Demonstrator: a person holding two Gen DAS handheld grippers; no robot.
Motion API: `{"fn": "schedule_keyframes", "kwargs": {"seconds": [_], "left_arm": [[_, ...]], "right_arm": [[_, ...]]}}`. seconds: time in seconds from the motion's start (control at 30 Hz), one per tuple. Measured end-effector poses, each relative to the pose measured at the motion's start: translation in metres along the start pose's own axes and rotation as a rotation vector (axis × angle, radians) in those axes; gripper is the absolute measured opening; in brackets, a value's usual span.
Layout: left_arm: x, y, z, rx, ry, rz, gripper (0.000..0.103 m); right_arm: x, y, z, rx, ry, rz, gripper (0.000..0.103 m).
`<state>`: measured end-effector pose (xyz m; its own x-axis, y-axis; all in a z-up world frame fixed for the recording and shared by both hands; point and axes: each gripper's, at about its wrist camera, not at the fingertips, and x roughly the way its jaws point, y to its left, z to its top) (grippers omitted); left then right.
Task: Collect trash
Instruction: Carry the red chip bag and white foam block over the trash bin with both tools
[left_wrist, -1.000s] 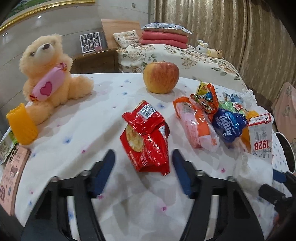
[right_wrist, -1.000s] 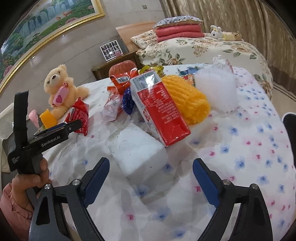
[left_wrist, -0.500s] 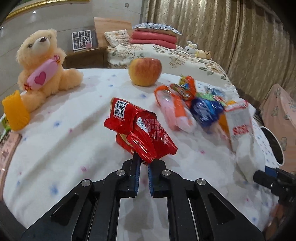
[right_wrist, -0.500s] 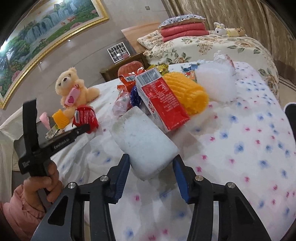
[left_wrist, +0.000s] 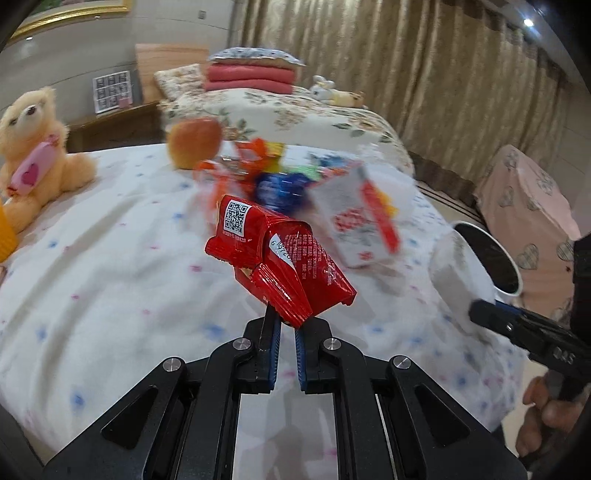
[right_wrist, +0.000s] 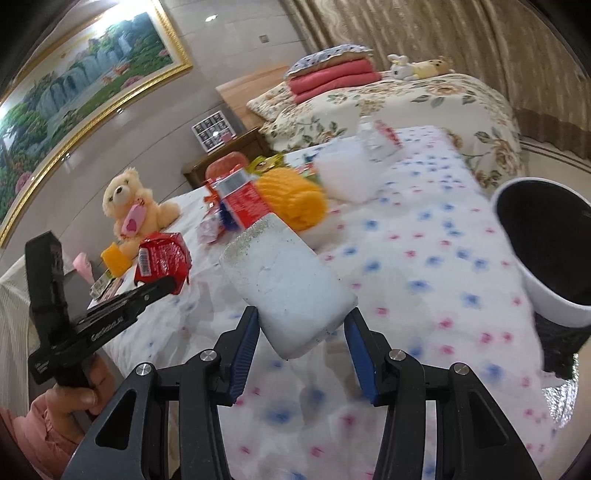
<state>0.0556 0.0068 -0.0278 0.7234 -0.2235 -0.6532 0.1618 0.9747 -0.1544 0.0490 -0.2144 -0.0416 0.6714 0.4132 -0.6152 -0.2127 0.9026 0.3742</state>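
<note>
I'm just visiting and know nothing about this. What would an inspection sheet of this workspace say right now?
Surface: flowered tablecloth.
Job's things: red wrapper, white foam block, both lifted; white bin at the table's edge.
Clutter: snack packets, red carton, yellow foam net, apple, teddy bear.
Grippers: left tool pinches the wrapper; right tool clamps the block.
Cables: nothing seen.
Surroundings: bed, curtains, framed painting.

White foam block (right_wrist: 288, 284) between right gripper (right_wrist: 301, 332)
</note>
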Motion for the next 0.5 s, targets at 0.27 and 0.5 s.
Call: {"fn": "schedule_keyframes", "kwargs": {"seconds": [0.27, 0.5], "left_arm": [[0.004, -0.051, -0.002, 0.077, 0.023, -0.077, 0.007], [0.012, -0.091, 0.005, 0.156, 0.026, -0.134, 0.007]], "right_arm": [[-0.022, -0.037, -0.002, 0.067, -0.035, -0.059, 0.048], [-0.040, -0.068, -0.002, 0.122, -0.065, -0.109, 0.048]]}}
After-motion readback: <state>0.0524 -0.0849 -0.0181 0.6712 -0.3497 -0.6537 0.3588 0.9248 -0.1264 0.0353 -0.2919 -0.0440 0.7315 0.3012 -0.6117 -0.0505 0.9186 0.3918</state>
